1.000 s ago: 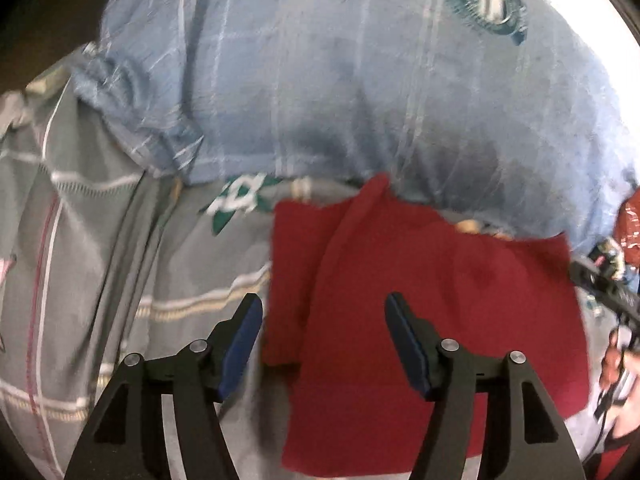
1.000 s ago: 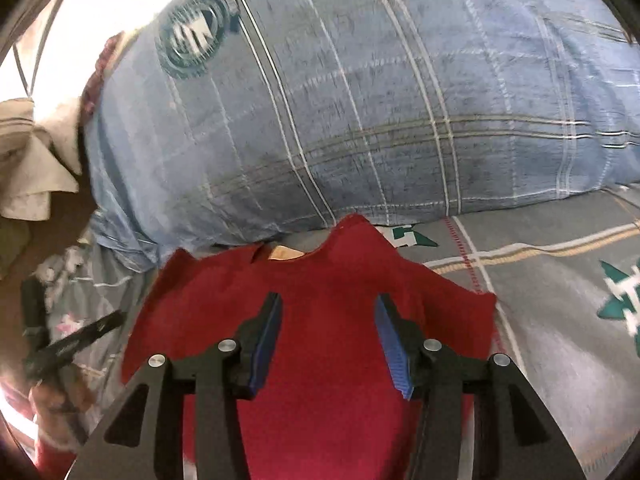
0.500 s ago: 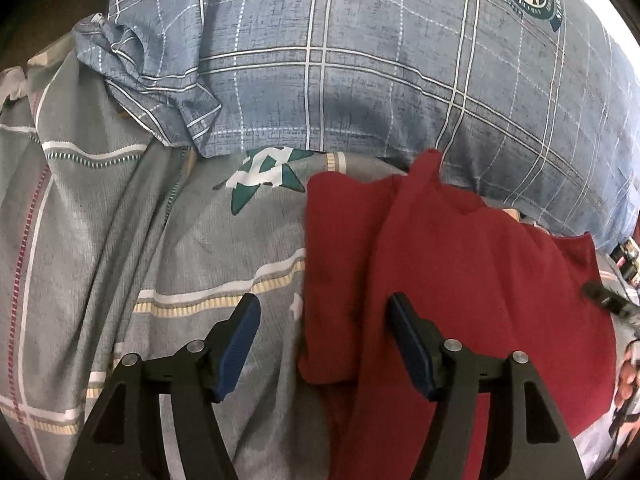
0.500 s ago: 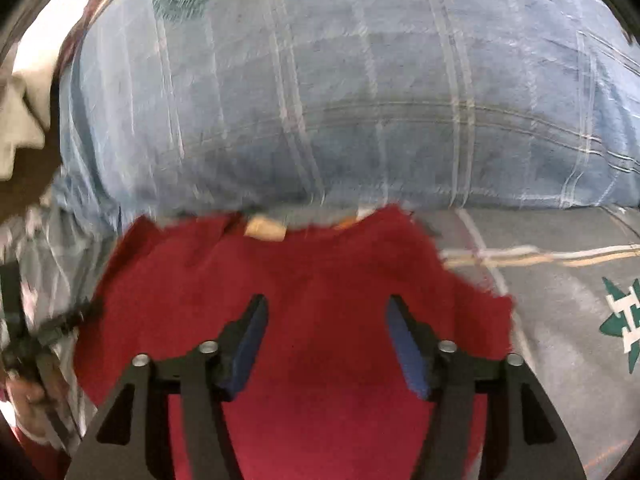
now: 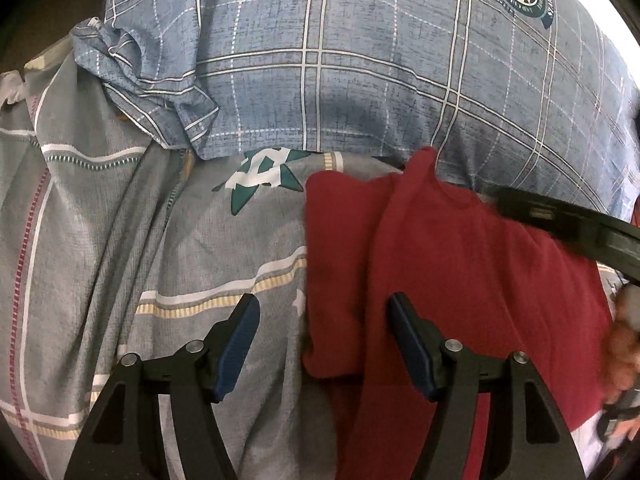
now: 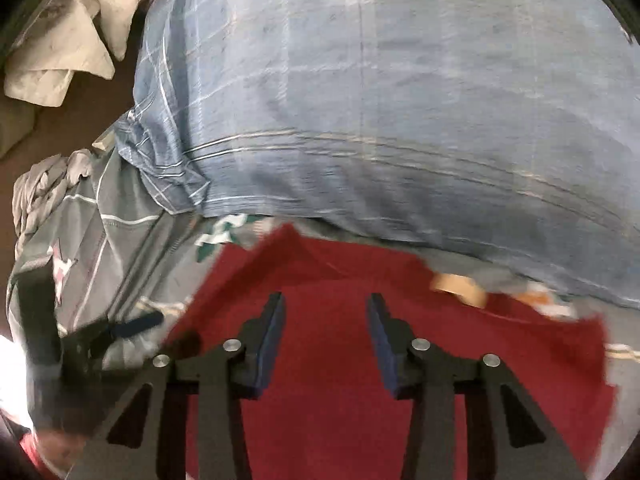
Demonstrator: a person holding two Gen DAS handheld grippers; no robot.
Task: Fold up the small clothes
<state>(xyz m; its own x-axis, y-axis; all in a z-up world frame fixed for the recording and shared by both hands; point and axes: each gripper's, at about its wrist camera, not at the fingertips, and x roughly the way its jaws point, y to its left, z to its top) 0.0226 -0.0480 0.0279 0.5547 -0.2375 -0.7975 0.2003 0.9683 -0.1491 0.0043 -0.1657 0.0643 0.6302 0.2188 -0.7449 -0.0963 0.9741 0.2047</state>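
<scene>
1. Dark red knitted cotton garment (image 5: pixel 472 280), lying flat on the grey bedsheet with cream stripes and green star prints (image 5: pixel 200 240), top edge just beside the big blue checked pillow (image 5: pixel 360 80).
2. Left side of the garment already turned inward: a narrow folded flap (image 5: pixel 336 272) resting on the sheet, its edge straight.
3. Left gripper (image 5: pixel 324 344): jaws wide apart, hovering over the lower end of that flap, holding nothing; no pad pressing on the cloth.
4. Right gripper (image 6: pixel 326 336): jaws closing, about half apart, over the middle of the red cloth (image 6: pixel 340 400); nothing pinched between the pads as far as visible, the view blurred.
5. Probable step in hand: folding the other side inward to match the first flap.
6. To do well: pinch only the outer edge near a corner, both layers together; lift low, carry across, lay down parallel with the first fold.
7. Risk: dragging the whole garment on the soft sheet and undoing the finished flap; left gripper useful for pressing that flap down.
8. Small tan label (image 6: pixel 460 288) near the neckline, good as centre mark.
</scene>
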